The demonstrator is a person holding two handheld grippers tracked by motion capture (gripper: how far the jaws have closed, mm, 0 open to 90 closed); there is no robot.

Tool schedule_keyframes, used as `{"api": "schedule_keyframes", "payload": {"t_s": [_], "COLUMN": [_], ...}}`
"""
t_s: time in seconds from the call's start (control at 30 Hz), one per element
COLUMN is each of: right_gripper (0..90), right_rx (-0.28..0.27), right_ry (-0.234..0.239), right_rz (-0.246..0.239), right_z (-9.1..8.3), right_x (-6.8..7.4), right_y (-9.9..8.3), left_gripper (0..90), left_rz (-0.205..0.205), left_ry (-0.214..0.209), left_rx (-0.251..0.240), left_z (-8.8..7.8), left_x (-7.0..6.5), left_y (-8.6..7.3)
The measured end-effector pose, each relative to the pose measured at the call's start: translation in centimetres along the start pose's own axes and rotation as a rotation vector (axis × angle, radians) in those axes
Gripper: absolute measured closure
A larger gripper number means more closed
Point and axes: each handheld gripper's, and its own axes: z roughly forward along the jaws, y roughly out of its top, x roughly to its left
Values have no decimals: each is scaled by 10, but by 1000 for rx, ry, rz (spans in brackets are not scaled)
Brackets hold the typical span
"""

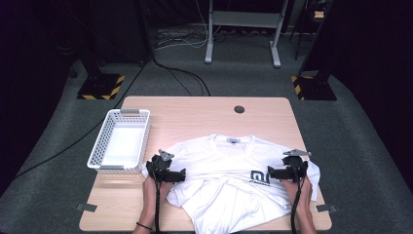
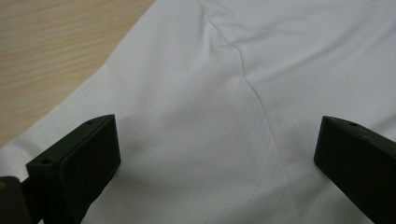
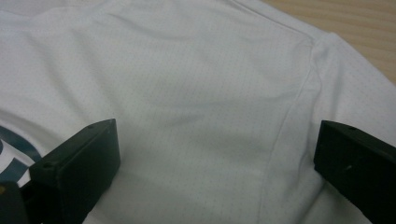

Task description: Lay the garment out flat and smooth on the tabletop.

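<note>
A white T-shirt (image 1: 229,170) lies front up on the wooden table (image 1: 195,112), its collar toward the far edge and its lower half folded and bunched toward the near edge. A dark logo (image 1: 259,177) shows on the chest. My left gripper (image 1: 168,170) stands open over the shirt's left sleeve seam (image 2: 252,93), jaws wide apart with cloth below them. My right gripper (image 1: 288,170) hangs open over the right sleeve seam (image 3: 289,121), nothing between its jaws.
An empty white slotted basket (image 1: 104,141) stands on the table's left side, close to the left gripper. A round cable hole (image 1: 238,109) sits near the far edge. Tape marks (image 1: 86,207) lie at the near corners. Dark floor with cables and stands surrounds the table.
</note>
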Motion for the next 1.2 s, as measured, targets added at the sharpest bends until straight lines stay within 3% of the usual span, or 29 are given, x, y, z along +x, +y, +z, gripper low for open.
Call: {"api": "schedule_keyframes", "payload": {"t_s": [0.1,0.2,0.27,0.57,0.7,0.83,1.03,1.2], "right_gripper": [0,0,0,0,0,0,0,0], "right_rx": [-34,-7,36,29,39,60,104,131], "right_ry": [16,22,-9,3,11,7,-42,-61], "right_rz": [28,20,-7,-4,-13,-12,47,76], "right_z": [-7,-3,5,-2,-1,26,84,111], "right_x": [-4,-3,0,3,3,-10,-50,-59], "right_y": [5,6,0,-10,-8,23,88,119], "left_gripper": [2,2,1,0,0,0,0,0], "left_rz": [6,17,23,27,33,22,-5,-13], "left_ry": [-12,-19,-30,-16,-20,-11,16,20], "left_rx": [-5,15,40,21,28,55,87,111], "left_z": [1,6,10,7,14,42,91,113], "left_x": [-1,-3,-3,-5,-2,15,54,71], "left_y": [9,11,9,0,8,40,96,121]}}
